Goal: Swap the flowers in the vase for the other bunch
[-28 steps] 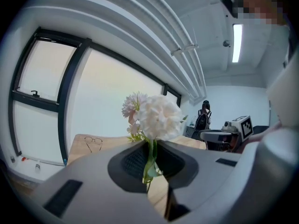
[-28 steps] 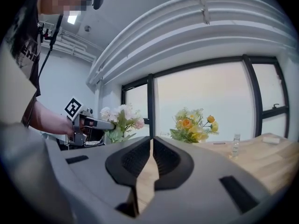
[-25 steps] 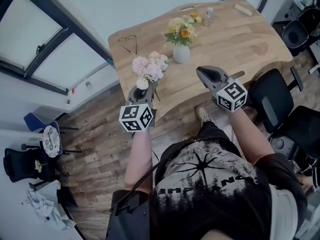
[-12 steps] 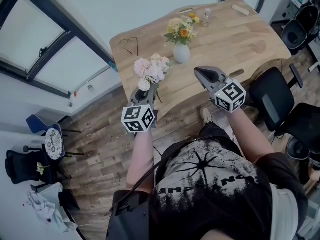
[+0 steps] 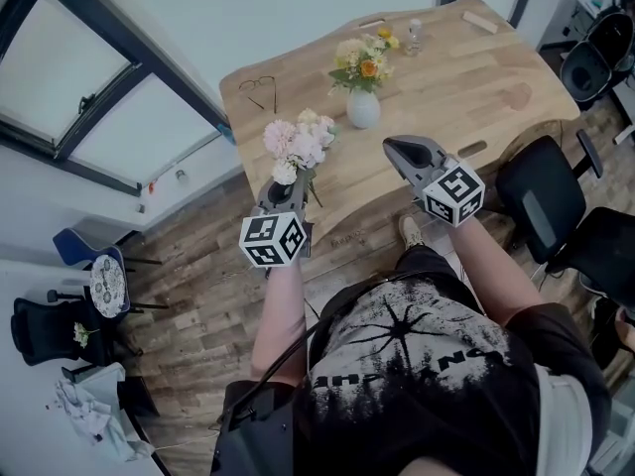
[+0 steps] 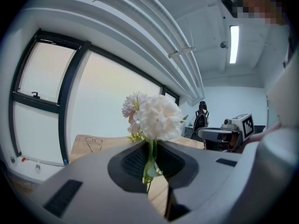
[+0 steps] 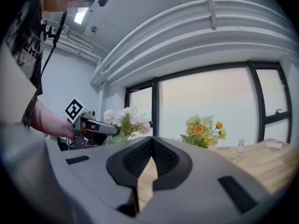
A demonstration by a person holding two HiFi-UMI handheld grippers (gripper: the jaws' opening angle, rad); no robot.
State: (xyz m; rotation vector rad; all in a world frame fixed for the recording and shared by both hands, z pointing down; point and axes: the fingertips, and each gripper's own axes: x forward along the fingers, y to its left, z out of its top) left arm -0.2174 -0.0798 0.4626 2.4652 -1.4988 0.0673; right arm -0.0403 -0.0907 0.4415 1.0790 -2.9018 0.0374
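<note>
My left gripper (image 5: 288, 185) is shut on the green stems of a pink and white bunch of flowers (image 5: 297, 141), which it holds upright over the table's near left edge. From the left gripper view the white bloom (image 6: 158, 117) rises just above the jaws, its stem pinched between them. A white vase (image 5: 362, 109) with yellow and orange flowers (image 5: 361, 59) stands mid-table, beyond both grippers. To the right of the pink bunch, my right gripper (image 5: 395, 148) is shut and empty, and its own view takes in the yellow flowers (image 7: 202, 130) ahead.
A pair of glasses (image 5: 260, 89) lies at the wooden table's (image 5: 466, 62) far left. A small clear bottle (image 5: 413, 34) and a pale block (image 5: 483, 21) sit near the far edge. Black office chairs (image 5: 541, 198) stand to the right of the table.
Both grippers have stayed almost where they were. The picture has shifted slightly as the head moved.
</note>
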